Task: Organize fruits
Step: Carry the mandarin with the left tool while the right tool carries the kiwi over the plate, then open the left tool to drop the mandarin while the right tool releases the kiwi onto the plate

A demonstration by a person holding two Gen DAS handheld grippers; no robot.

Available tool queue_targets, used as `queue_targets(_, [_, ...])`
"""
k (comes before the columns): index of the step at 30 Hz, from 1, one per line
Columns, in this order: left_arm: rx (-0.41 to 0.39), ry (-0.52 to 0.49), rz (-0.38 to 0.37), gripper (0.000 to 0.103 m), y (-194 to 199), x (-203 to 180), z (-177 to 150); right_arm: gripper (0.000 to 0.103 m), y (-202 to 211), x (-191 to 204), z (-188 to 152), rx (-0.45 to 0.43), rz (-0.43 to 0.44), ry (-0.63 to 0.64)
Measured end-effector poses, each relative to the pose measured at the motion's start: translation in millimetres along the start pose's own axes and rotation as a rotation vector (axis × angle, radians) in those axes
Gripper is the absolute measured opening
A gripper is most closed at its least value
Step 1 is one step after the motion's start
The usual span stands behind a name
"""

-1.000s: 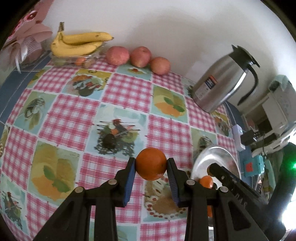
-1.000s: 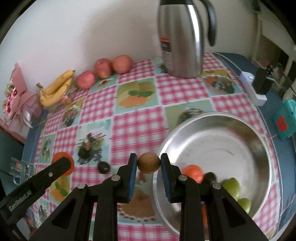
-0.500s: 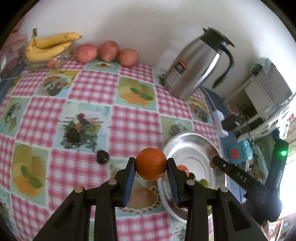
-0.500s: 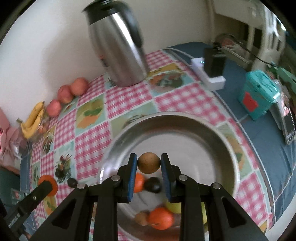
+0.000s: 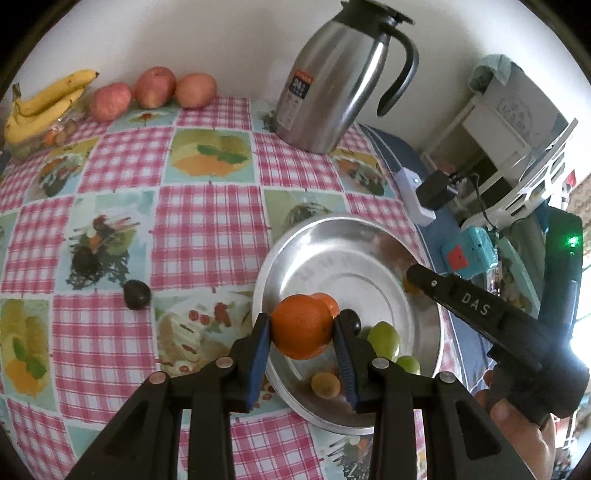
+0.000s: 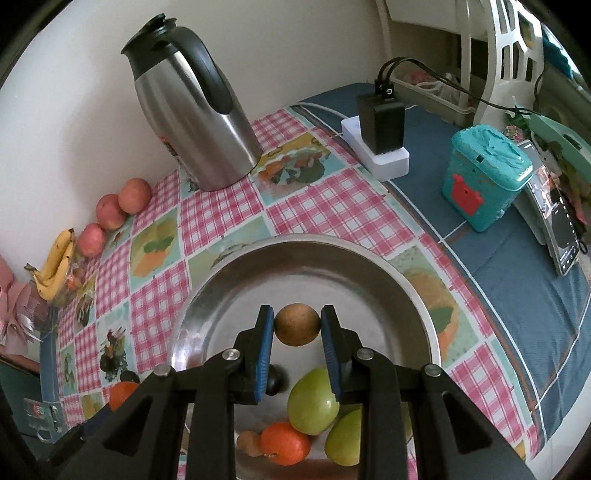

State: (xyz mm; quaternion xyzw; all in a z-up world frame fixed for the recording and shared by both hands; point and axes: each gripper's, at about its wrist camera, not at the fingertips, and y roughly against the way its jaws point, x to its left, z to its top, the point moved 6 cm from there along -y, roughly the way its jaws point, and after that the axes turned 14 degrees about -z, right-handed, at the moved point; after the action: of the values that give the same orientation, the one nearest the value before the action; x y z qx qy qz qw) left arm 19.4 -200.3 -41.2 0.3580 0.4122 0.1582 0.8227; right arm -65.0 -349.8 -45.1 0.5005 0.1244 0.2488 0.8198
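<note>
Two fruits held over my steel bowl [image 6: 417,291]: left gripper [image 5: 301,332] jaws clenched across a firm, light orange [image 5: 301,326], right gripper [image 6: 297,328] jaws pinching a small, hard brown fruit [image 6: 297,324] at its widest girth.

Plain white wall [image 5: 221,33] behind a table [image 5: 207,206] in pink-checked cloth, daylit.

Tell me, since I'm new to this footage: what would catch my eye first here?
Two fruits held over the shiny metal bowl at once: the left hand-held gripper clamps a bright orange at the bowl's near left rim, and the right hand-held gripper pinches a small brown fruit above its middle. Behind, a tall steel jug stands by the wall.
</note>
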Motion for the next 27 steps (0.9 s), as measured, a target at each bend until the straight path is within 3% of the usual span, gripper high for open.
queue_targets(27, [0.086, -0.011, 0.042, 0.037, -38, 10, -12, 0.027, -29, 5, -16, 0.093, -0.053, 0.034])
